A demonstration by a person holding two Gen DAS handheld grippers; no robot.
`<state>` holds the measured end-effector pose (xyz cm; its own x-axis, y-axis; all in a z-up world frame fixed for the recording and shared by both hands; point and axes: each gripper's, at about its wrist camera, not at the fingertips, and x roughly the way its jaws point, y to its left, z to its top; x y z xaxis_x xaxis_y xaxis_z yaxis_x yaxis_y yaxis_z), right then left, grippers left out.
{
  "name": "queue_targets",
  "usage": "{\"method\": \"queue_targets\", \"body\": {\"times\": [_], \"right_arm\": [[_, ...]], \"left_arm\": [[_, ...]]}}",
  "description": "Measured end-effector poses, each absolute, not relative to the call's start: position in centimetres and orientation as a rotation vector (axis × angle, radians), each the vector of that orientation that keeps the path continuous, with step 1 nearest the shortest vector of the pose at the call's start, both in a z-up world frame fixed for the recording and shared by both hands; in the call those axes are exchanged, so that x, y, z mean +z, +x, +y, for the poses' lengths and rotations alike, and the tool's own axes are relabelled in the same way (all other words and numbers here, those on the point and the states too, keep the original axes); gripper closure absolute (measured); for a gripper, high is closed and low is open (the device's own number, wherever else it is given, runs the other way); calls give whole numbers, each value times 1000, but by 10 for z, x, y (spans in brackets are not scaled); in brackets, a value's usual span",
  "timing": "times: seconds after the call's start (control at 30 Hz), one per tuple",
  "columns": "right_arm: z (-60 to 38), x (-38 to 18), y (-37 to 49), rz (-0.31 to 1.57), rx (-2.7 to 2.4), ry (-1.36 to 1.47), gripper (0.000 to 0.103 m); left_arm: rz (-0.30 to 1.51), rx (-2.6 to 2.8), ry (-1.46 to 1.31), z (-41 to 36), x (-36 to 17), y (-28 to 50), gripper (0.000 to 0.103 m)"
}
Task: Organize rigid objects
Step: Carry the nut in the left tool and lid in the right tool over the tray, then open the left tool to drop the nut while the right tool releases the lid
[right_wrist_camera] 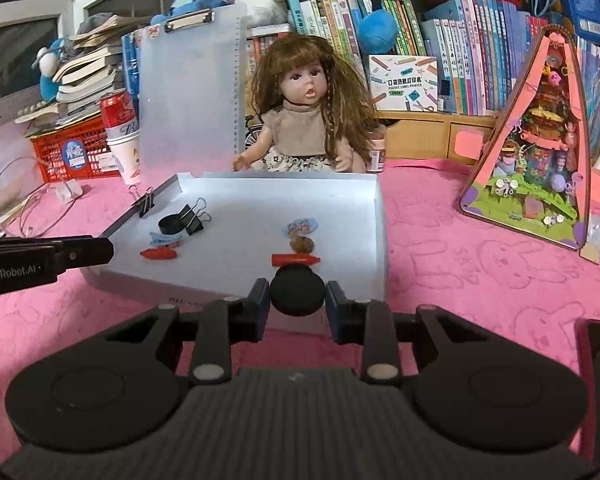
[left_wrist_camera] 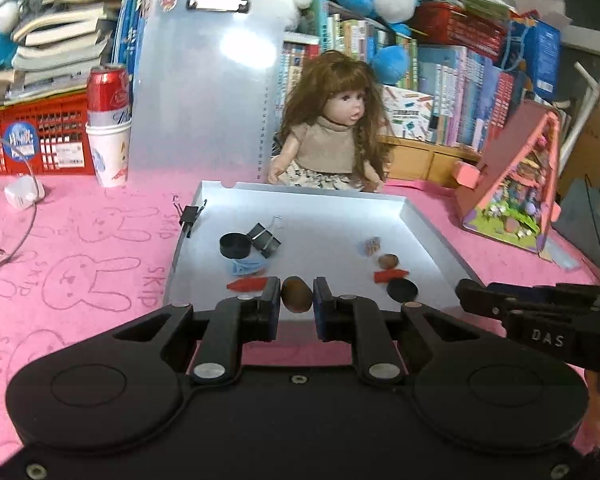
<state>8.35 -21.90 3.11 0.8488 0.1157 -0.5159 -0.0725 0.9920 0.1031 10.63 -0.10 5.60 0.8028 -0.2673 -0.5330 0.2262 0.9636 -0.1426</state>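
Observation:
In the left wrist view my left gripper (left_wrist_camera: 296, 289) is shut on a brown oval nut (left_wrist_camera: 296, 302), just above the near edge of the white tray (left_wrist_camera: 420, 224). In the right wrist view my right gripper (right_wrist_camera: 298, 286) is shut on a flat black disc (right_wrist_camera: 297, 296) over the tray's (right_wrist_camera: 376, 216) near rim. Inside the tray lie a black round cap (left_wrist_camera: 234, 246), a black binder clip (left_wrist_camera: 264, 236), a blue piece (left_wrist_camera: 246, 268), two red pieces (left_wrist_camera: 246, 284) (left_wrist_camera: 390, 275), a second brown nut (left_wrist_camera: 388, 261) and a small printed piece (right_wrist_camera: 302, 226).
A second binder clip (left_wrist_camera: 188, 214) grips the tray's left rim. Behind the tray sit a doll (left_wrist_camera: 336, 120), a translucent clipboard (left_wrist_camera: 204, 92), and a red can in paper cups (left_wrist_camera: 108, 120). A pink toy house (right_wrist_camera: 540, 148) stands right. A cable and charger (left_wrist_camera: 20, 196) lie left.

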Motion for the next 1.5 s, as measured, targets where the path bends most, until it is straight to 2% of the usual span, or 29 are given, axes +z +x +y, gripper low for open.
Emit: {"method": "queue_targets", "body": {"times": [0.3,0.6,0.87,1.5], "right_arm": [[-225,26,116,614,101,129,69],[-234,30,174,861,138,217,68],[-219,21,194,997,164,168,68],[-217,17,221,956,85,165,66]], "left_arm": [[659,-238,-98,9,38,141,87],[800,-283,-68,2,31,188,87],[861,-279,-60,0,17,200,87],[813,-182,-53,-3,11,235,87]]}}
